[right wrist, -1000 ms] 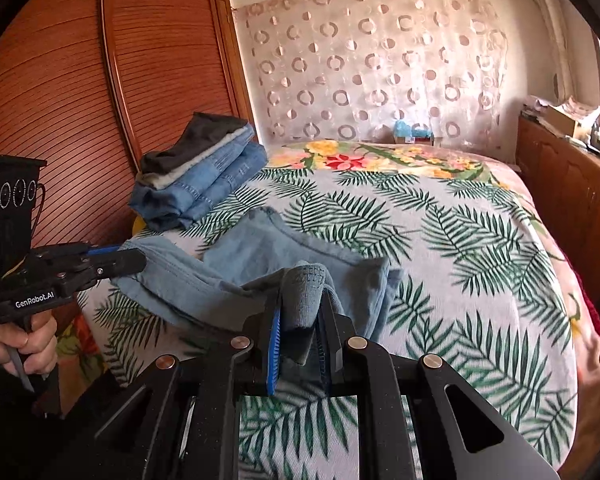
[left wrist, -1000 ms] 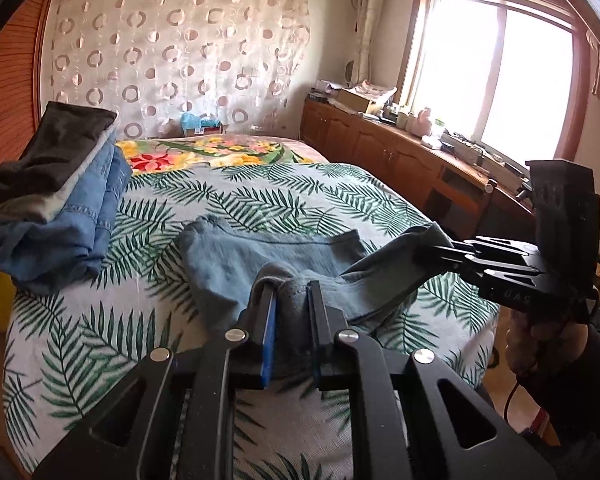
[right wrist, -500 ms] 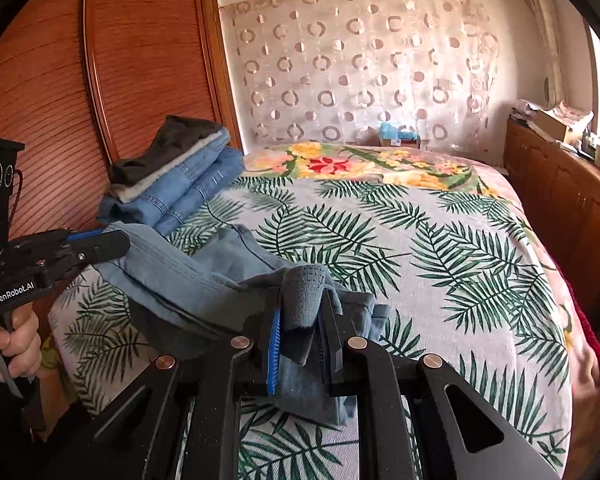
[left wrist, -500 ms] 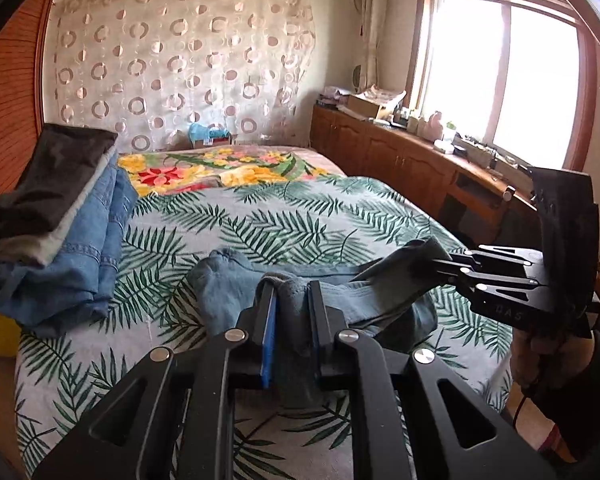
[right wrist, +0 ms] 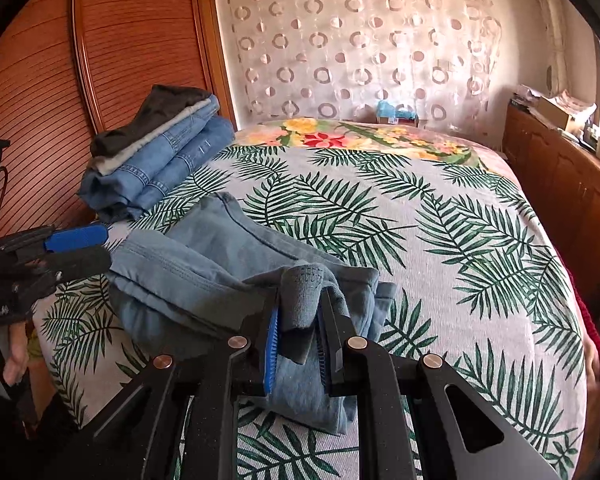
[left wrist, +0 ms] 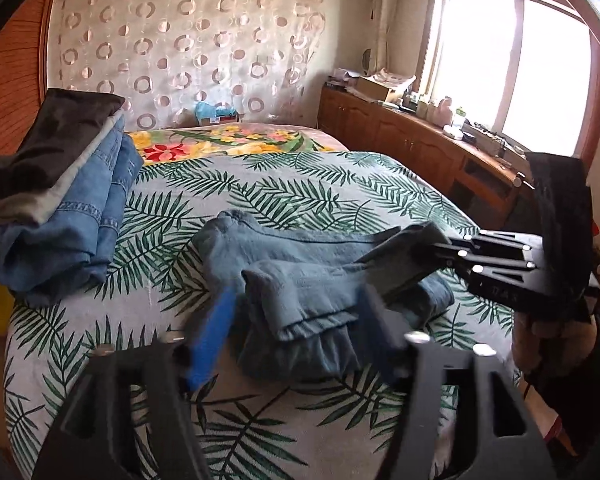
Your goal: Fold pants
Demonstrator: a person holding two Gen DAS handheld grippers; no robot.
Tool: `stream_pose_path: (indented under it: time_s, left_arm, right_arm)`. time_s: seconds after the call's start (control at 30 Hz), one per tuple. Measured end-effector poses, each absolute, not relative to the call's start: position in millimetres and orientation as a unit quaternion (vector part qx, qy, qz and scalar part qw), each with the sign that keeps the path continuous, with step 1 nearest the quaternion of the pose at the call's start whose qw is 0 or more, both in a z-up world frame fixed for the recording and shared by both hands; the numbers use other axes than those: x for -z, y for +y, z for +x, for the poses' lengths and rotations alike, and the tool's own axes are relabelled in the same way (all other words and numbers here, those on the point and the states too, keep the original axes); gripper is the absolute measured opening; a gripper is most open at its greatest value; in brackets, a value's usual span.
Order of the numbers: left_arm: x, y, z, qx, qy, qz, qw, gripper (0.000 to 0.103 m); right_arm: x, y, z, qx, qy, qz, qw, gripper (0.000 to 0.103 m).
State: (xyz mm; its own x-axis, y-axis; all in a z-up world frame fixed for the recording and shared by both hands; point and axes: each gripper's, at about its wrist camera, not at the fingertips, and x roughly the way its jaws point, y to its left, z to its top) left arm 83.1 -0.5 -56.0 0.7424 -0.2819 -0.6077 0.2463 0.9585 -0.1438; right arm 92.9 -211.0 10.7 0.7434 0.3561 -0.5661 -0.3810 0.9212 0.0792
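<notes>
Light blue pants point(left wrist: 300, 280) lie folded over on the palm-leaf bedspread point(left wrist: 300, 192), near the bed's front edge. My left gripper point(left wrist: 296, 320) is open, its blue-padded fingers spread just in front of the fold and holding nothing. My right gripper point(right wrist: 298, 320) is shut on a bunched edge of the pants point(right wrist: 220, 264). In the left wrist view the right gripper point(left wrist: 432, 252) reaches in from the right onto the pants' right end. In the right wrist view the left gripper point(right wrist: 80, 248) is at the left, jaws apart beside the pants.
A stack of folded jeans and dark clothes point(left wrist: 60, 200) sits at the bed's left side, next to a wooden slatted wardrobe point(right wrist: 120, 60). A floral blanket point(left wrist: 228, 144) lies at the far end. A wooden cabinet point(left wrist: 420, 148) runs under the window at the right.
My left gripper opened and let go of the pants edge, which now rests on the fold. The pants came down onto the bed. My right gripper still grips its edge.
</notes>
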Motion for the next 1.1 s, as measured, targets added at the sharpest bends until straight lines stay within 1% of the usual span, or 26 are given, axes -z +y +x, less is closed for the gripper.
stream_pose_path:
  time_s: [0.17, 0.2, 0.23, 0.37, 0.53, 0.73, 1.1]
  left_arm:
    - [64.7, 2.3, 84.4, 0.128, 0.337, -0.023, 0.932, 0.073]
    - [66.0, 2.6, 84.7, 0.127, 0.338, -0.021, 0.932, 0.073]
    - [68.1, 2.6, 84.8, 0.125, 0.343, -0.018, 0.931, 0.073]
    - [75.3, 5.9, 79.9, 0.123, 0.355, -0.019, 0.927, 0.073]
    - [83.6, 9.4, 74.5, 0.118, 0.365, -0.019, 0.923, 0.073]
    - [88.0, 13.1, 80.1, 0.106, 0.377, -0.013, 0.92, 0.073]
    - [93.2, 9.6, 97.3, 0.097, 0.391, 0.014, 0.915, 0.073]
  right_arm:
    - [-11.4, -214.0, 93.6, -0.196, 0.3, -0.021, 0.933, 0.015]
    - [-11.6, -214.2, 93.0, -0.192, 0.301, -0.024, 0.934, 0.02]
    - [-10.9, -214.6, 93.7, -0.187, 0.305, -0.027, 0.934, 0.022]
    - [-15.8, -217.9, 88.7, -0.189, 0.309, -0.028, 0.932, 0.025]
    - [-20.8, -233.4, 76.2, -0.183, 0.309, -0.016, 0.933, 0.034]
    - [-12.1, -248.3, 59.7, -0.188, 0.319, -0.01, 0.929, 0.036]
    - [-0.4, -225.4, 66.4, -0.2, 0.349, -0.062, 0.913, 0.036]
